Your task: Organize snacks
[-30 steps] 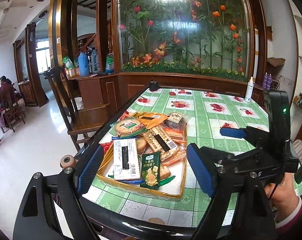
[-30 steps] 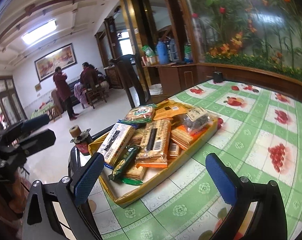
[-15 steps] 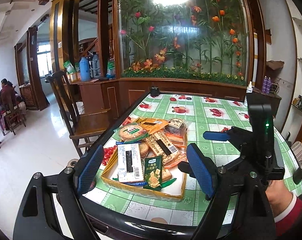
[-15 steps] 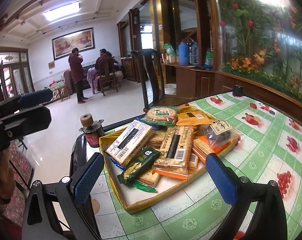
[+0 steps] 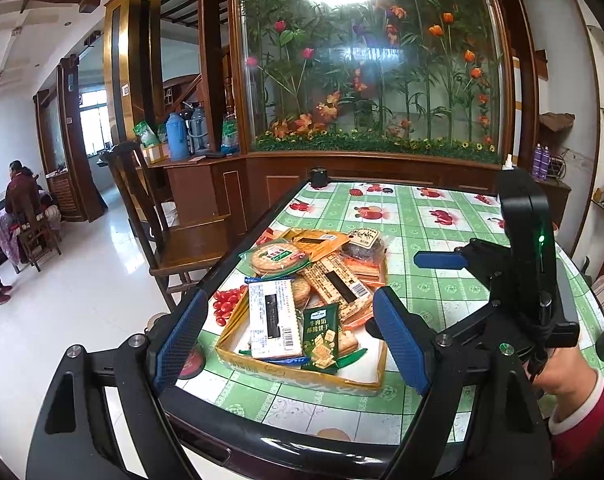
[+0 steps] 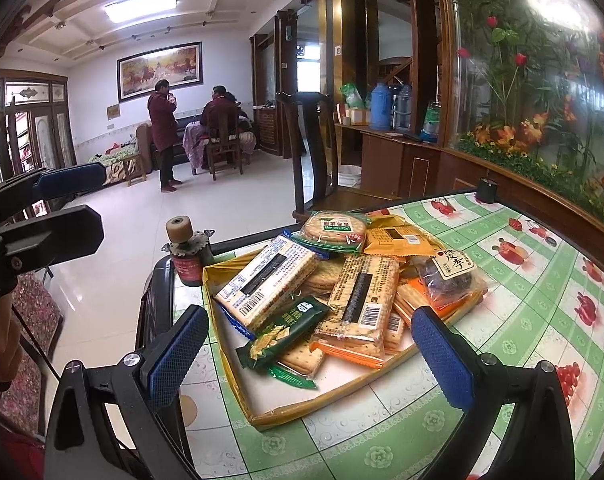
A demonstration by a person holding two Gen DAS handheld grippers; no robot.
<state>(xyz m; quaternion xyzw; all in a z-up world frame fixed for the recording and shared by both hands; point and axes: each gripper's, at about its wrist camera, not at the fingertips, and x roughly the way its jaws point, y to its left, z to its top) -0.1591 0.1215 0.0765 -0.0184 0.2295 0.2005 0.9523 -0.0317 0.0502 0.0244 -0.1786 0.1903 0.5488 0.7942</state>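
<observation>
A shallow yellow cardboard tray (image 5: 302, 374) (image 6: 341, 400) sits near the table's corner, piled with snack packs. On the pile are a white cracker pack (image 5: 272, 322) (image 6: 268, 280), a green biscuit pack (image 5: 319, 336) (image 6: 282, 330), a long barcoded cracker pack (image 5: 337, 284) (image 6: 359, 300), round biscuits (image 5: 276, 258) (image 6: 333, 228) and a dark plum bag (image 5: 363, 244) (image 6: 449, 276). My left gripper (image 5: 292, 344) (image 6: 86, 204) hovers open in front of the tray, holding nothing. My right gripper (image 6: 307, 356) (image 5: 393, 292) is also open and empty, just right of the tray.
A small red jar with a roller top (image 6: 186, 256) stands at the table corner beside the tray. A wooden chair (image 5: 174, 240) is pushed against the left table edge. A black object (image 5: 319, 178) sits at the far edge. The green patterned tablecloth (image 5: 441, 220) stretches right. People stand far off.
The right gripper has rolled upright, so its view has levelled, and it shifted slightly sideways. The left gripper has hardly moved. Both stay open and the snacks lie as before.
</observation>
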